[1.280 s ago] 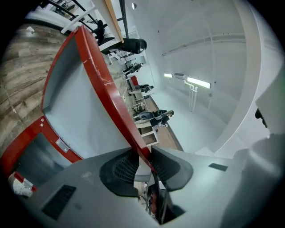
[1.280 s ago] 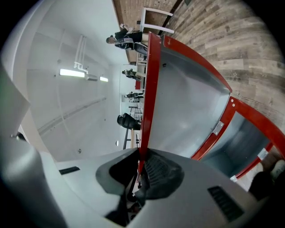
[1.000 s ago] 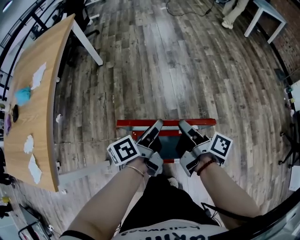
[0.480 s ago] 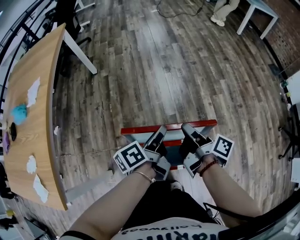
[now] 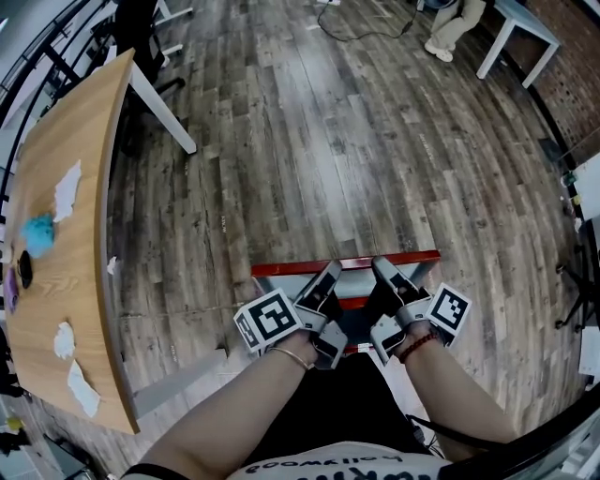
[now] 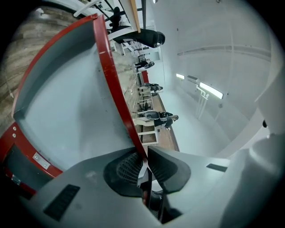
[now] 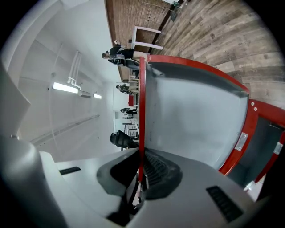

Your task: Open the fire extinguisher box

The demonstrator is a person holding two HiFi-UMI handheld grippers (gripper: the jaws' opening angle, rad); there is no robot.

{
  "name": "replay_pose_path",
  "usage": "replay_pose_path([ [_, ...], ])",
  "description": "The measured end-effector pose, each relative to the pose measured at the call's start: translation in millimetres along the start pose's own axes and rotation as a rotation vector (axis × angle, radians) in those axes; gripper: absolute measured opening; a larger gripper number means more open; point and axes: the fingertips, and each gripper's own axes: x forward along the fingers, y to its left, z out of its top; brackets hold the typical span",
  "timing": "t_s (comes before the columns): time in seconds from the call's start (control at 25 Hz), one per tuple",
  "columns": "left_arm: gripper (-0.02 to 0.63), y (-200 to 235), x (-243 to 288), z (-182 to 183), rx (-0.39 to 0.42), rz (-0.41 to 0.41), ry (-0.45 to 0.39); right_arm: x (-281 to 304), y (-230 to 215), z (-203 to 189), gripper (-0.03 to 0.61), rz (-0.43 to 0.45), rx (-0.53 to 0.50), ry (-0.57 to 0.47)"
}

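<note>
The fire extinguisher box (image 5: 349, 292) stands on the floor just in front of my legs, its red-framed lid (image 5: 345, 264) raised. My left gripper (image 5: 328, 274) holds the lid's red edge (image 6: 113, 84) left of the middle. In the left gripper view that edge runs between the pads (image 6: 127, 167), and these jaws have just been closing on it. My right gripper (image 5: 381, 268) is shut on the same red edge (image 7: 142, 111) further right. The lid's grey inner panel (image 7: 196, 120) fills much of both gripper views.
A long wooden table (image 5: 66, 234) with paper scraps and a blue object stands at the left, one white leg (image 5: 159, 108) angled onto the plank floor. A white table (image 5: 525, 37) and a person's legs (image 5: 450, 23) are at the far upper right.
Both grippers and the red lid edge have drawn a little nearer to my body in the head view. The view has shifted slightly over the floor.
</note>
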Motion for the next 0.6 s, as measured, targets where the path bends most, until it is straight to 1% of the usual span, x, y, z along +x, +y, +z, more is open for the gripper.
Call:
replay_pose_path([
  [0.08, 0.037, 2.2, 4.1, 2.3, -0.018, 0.001, -0.004, 4.1, -2.5, 3.5, 0.029, -0.011, -0.007, 0.007],
  [0.28, 0.037, 4.8, 15.5, 13.6, -0.070, -0.005, -0.047, 21.1, -1.7, 10.6, 0.029, -0.017, 0.006, 0.009],
  [0.48, 0.037, 6.2, 29.3, 24.4, -0.097, -0.044, -0.073, 36.1, -6.0, 18.0, 0.029, -0.016, 0.011, 0.025],
  [0.52, 0.037, 8.0, 31.4, 26.5, -0.098, -0.041, -0.078, 39.2, -7.0, 19.5, 0.029, -0.016, 0.012, 0.028],
  [0.6, 0.038, 15.6, 33.9, 29.3, -0.100, -0.008, -0.087, 44.8, -9.7, 22.7, 0.029, -0.014, 0.014, 0.038],
])
